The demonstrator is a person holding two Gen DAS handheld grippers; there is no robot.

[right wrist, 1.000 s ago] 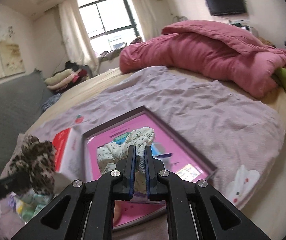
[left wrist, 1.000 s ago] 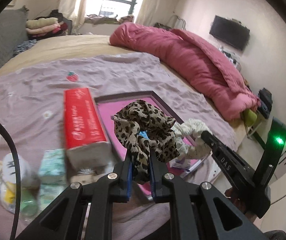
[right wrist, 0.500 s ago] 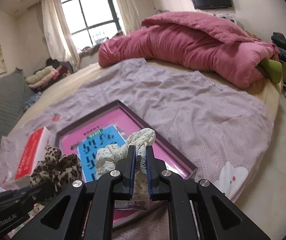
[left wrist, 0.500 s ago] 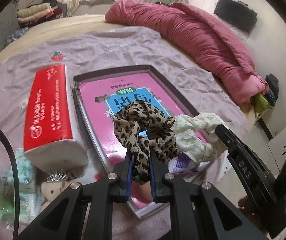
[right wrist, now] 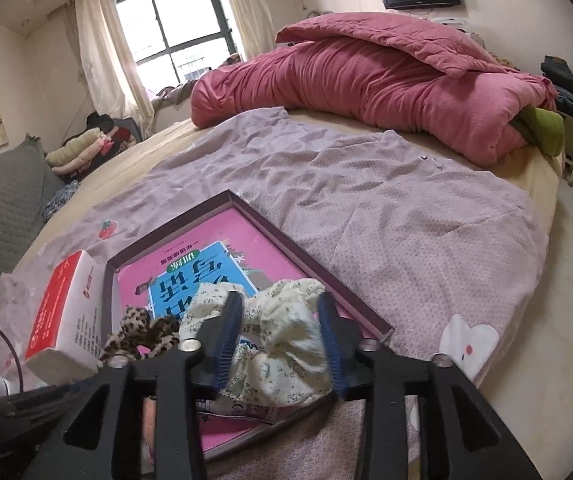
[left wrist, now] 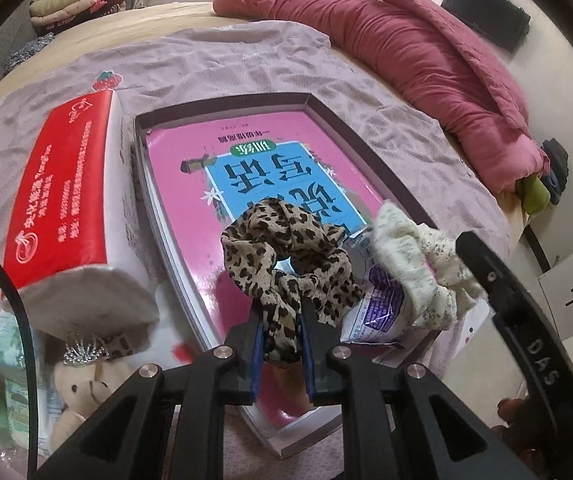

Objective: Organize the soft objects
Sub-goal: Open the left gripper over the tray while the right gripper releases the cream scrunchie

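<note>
Your right gripper (right wrist: pixel 282 344) has just been opening: a second ago its jaws were pinched on the cream floral scrunchie (right wrist: pixel 282 340), and now they stand apart with that scrunchie loose between them, resting in the tray. Your left gripper (left wrist: pixel 282 340) has come down closer over the tray since then, and its jaws stay clamped on the leopard-print scrunchie (left wrist: pixel 286 252).

You are working over a bed (right wrist: pixel 542 240) with a wrinkled lilac sheet (right wrist: pixel 366 208) spread across it and a heaped pink quilt (right wrist: pixel 386 80) along its far side. On the sheet lies a shallow dark-rimmed tray (left wrist: pixel 366 148), and in it a pink book with a blue panel (left wrist: pixel 190 208) covers most of the floor. Just beside the tray's left edge you have a red and white pack of tissues (left wrist: pixel 66 200), lying on its side.

The leopard-print scrunchie hangs from your left jaws above the near part of the book, its loop raised over the blue panel. The cream floral scrunchie sits just to its right, at the tray's near right corner, partly on a small printed packet (left wrist: pixel 374 312). You cannot tell whether the two scrunchies touch.

Near the tissue pack's closest end sits a small cream teddy bear (left wrist: pixel 82 392) with a silver crown.
</note>
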